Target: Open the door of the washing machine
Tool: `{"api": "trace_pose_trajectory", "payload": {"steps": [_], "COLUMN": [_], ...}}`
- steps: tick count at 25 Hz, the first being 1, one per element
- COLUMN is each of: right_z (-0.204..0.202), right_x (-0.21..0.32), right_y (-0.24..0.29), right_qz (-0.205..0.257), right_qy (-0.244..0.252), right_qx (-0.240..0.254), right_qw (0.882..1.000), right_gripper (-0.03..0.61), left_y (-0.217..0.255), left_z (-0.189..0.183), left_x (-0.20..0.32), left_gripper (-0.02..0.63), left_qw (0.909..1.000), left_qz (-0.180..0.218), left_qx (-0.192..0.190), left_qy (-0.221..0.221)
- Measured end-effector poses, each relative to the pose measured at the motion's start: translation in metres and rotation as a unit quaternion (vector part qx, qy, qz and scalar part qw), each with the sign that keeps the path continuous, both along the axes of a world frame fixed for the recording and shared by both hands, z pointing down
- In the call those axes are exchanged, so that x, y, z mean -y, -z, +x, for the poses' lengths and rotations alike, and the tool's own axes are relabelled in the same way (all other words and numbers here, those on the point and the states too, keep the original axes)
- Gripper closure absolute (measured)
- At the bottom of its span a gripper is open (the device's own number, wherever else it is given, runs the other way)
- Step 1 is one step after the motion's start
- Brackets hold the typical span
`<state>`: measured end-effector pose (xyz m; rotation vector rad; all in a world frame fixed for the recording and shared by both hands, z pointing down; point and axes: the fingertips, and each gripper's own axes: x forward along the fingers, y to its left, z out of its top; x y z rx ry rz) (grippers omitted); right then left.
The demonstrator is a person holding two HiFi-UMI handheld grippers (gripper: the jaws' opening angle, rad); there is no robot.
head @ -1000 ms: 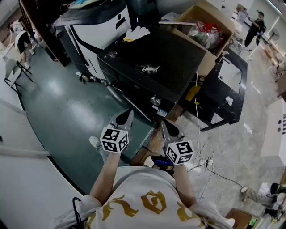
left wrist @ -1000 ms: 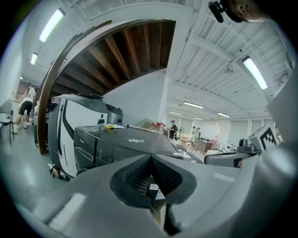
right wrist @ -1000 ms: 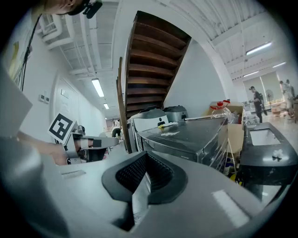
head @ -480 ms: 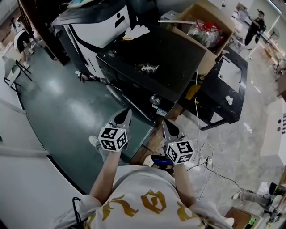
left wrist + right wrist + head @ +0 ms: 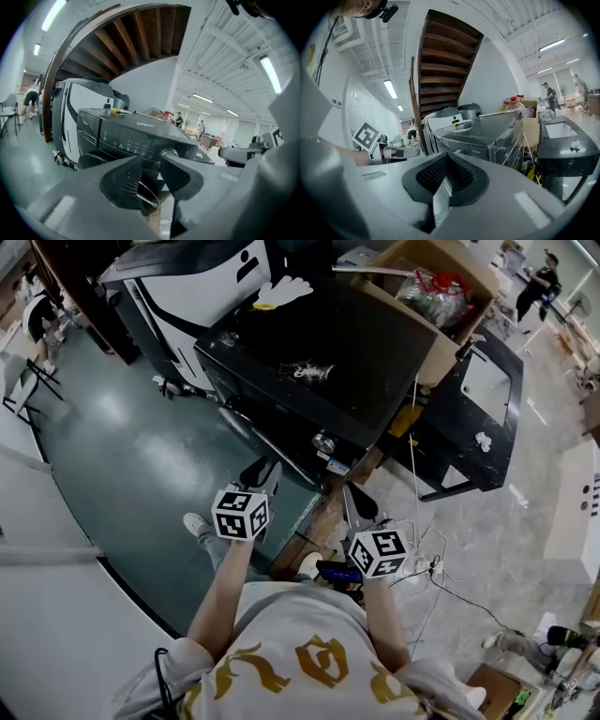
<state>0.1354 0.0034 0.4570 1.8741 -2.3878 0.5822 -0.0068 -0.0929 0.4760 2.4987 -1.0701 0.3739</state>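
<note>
The black front-loading washing machine (image 5: 319,352) stands ahead of me, its control panel and silver knob (image 5: 325,442) facing me. Its round door (image 5: 246,427) sits low on the front and looks closed. My left gripper (image 5: 262,474) hangs just short of the door, open, with nothing between its pads (image 5: 126,180). In the left gripper view the door's chrome rim (image 5: 147,197) shows through the gap below the knob (image 5: 168,153). My right gripper (image 5: 356,504) is shut and empty, held off the machine's right front corner. The right gripper view shows the machine (image 5: 483,131) past its closed jaws.
A white and black machine (image 5: 187,287) stands left of the washer. An open cardboard box (image 5: 441,287) and a black cabinet (image 5: 478,399) are to the right. Cables and a power strip (image 5: 422,568) lie on the floor by my right side. Wooden boards (image 5: 319,521) sit under the washer's front.
Both grippers have edged a little forward toward the washer's front, the left one more. The jaws stand as before.
</note>
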Motion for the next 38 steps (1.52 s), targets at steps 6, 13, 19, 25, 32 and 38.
{"api": "trace_pose_trajectory", "payload": {"steps": [6,13,19,25,32,38], "right_z": [0.004,0.007,0.007,0.011,0.011,0.007], "right_x": [0.006,0.013,0.015,0.014,0.008,0.000], "right_y": [-0.019,-0.040,-0.053,-0.062,-0.071,-0.081], "right_qz": [-0.024,-0.049,-0.068,-0.082,-0.086,-0.101], "right_qy": [-0.001,0.004,0.007,0.001,0.005,0.004], "right_qx": [-0.013,-0.015,-0.015,-0.013,-0.001,-0.001], "right_qw": [1.000,0.999,0.998,0.997,0.996,0.995], "right_gripper": [0.557,0.557,0.557,0.557,0.557,0.557], "left_y": [-0.024,-0.060,-0.093,-0.114,-0.143,-0.162], "left_z": [0.006,0.006,0.014,0.024,0.027,0.029], "left_x": [0.019,0.040,0.054,0.061,0.071,0.080], "left_gripper": [0.500,0.500,0.499,0.499,0.449,0.429], "left_qw": [0.9992,0.9972,0.9946,0.9919,0.9868,0.9821], "left_qz": [-0.011,-0.040,-0.072,-0.093,-0.125,-0.165], "left_qx": [0.037,0.063,0.075,0.086,0.099,0.069], "left_qy": [-0.008,-0.002,0.001,-0.004,0.028,0.059]}}
